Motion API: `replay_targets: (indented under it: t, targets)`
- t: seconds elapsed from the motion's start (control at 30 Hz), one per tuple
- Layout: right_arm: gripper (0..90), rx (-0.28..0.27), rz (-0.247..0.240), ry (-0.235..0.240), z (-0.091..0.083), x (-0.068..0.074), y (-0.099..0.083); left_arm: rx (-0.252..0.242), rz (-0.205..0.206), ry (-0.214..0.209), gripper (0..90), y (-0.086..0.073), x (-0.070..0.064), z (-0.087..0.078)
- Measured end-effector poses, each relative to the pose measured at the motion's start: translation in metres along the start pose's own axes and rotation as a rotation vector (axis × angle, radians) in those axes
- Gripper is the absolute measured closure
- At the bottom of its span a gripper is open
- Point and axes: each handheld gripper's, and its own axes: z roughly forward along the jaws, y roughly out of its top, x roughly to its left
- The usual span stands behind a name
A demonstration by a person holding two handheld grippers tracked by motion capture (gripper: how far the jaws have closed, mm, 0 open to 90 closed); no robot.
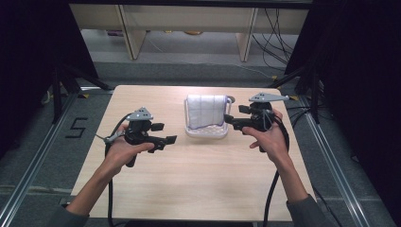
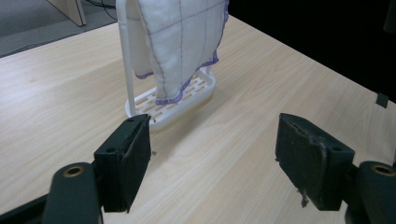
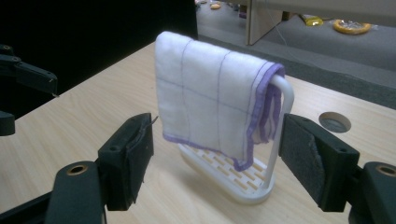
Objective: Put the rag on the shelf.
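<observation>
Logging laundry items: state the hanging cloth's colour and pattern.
The cloth is white with a thin purple grid and purple edging, clearest in the right gripper view.

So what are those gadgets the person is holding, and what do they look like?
They are two hand-held grippers. The left gripper and right gripper are both black, each topped by a grey three-cornered plate and trailing a black cable. Each ends in two blocky black fingers with worn padded faces and round brass-coloured holes at the base. The person wears grey sleeves.

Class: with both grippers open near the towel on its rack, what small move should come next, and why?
Probably ease the right gripper forward to close on the cloth. Its open jaws already frame the cloth draped over the white rack, while the left gripper sits farther back.
</observation>
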Motion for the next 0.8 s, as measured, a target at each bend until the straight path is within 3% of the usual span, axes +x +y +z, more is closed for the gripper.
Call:
replay_targets:
  t: [0.23, 0.33, 0.47, 0.5, 0.7, 0.8]
  targets:
    - [26.9, -0.013, -0.017, 0.019, -0.003, 0.005, -0.018, 0.015, -0.001, -0.011, 26.1, -0.016, -0.005, -0.002]
    - [26.8, -0.018, -0.001, 0.026, -0.003, 0.008, -0.025, 0.017, -0.006, -0.017, 26.0, -0.023, -0.006, -0.002]
    - [26.8, -0.005, 0.017, 0.041, -0.004, 0.012, -0.032, 0.011, -0.005, -0.025, 25.8, -0.031, -0.01, -0.005]
    - [26.6, 0.002, -0.001, 0.061, -0.002, 0.012, -0.037, 0.011, -0.003, -0.029, 25.7, -0.033, -0.01, -0.005]
    - [26.6, 0.033, 0.014, 0.06, 0.001, 0.014, -0.052, 0.004, 0.024, -0.013, 25.5, -0.045, -0.016, -0.003]
    - [26.6, 0.038, -0.017, 0.064, 0.004, 0.014, -0.056, 0.026, 0.023, -0.014, 25.4, -0.054, -0.017, -0.001]
